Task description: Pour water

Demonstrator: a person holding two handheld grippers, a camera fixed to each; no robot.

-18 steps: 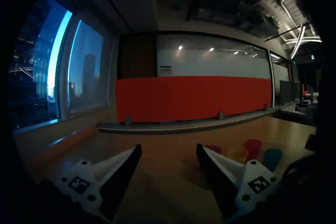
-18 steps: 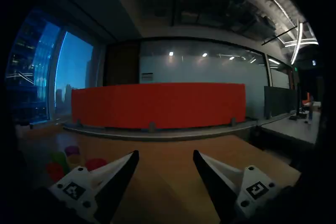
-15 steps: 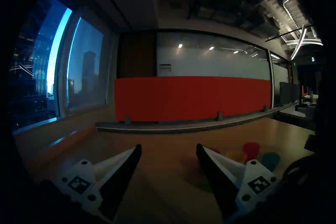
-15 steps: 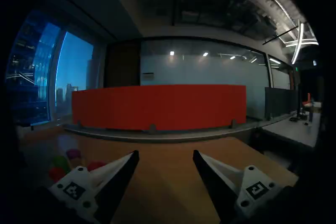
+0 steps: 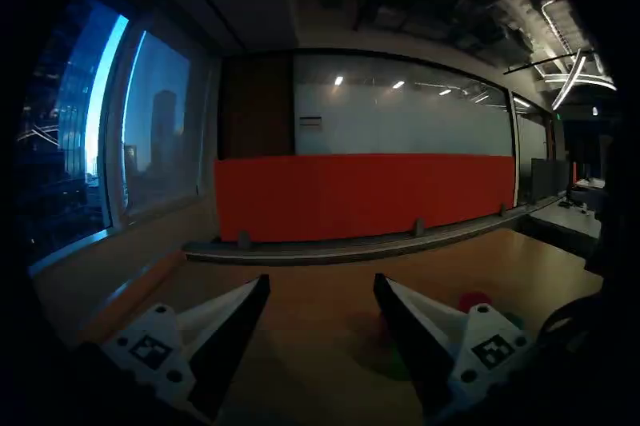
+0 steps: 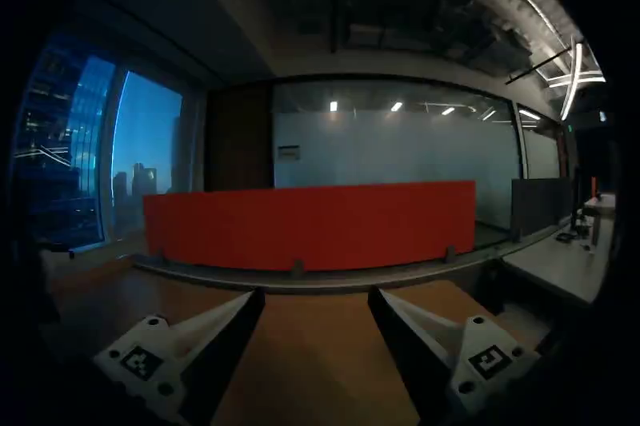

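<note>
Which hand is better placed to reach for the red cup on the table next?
Left, most likely. The red cup sits on the table just beyond the left tool, which is open. The right tool, also open, points toward the red divider instead.

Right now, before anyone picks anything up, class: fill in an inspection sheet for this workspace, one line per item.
Surface: wooden table, bare between the fingers of both claws.
Job's things: one small red cup, mostly hidden behind a finger of the left claw; whether it holds water cannot be told.
Clutter: nothing seen.
Grippers: left claw open, nothing between its fingers; right claw open, nothing between its fingers.
Cables: nothing seen.
Surroundings: dim room; red partition along the table's far edge; window to one side; neighbouring desk to the other.
</note>
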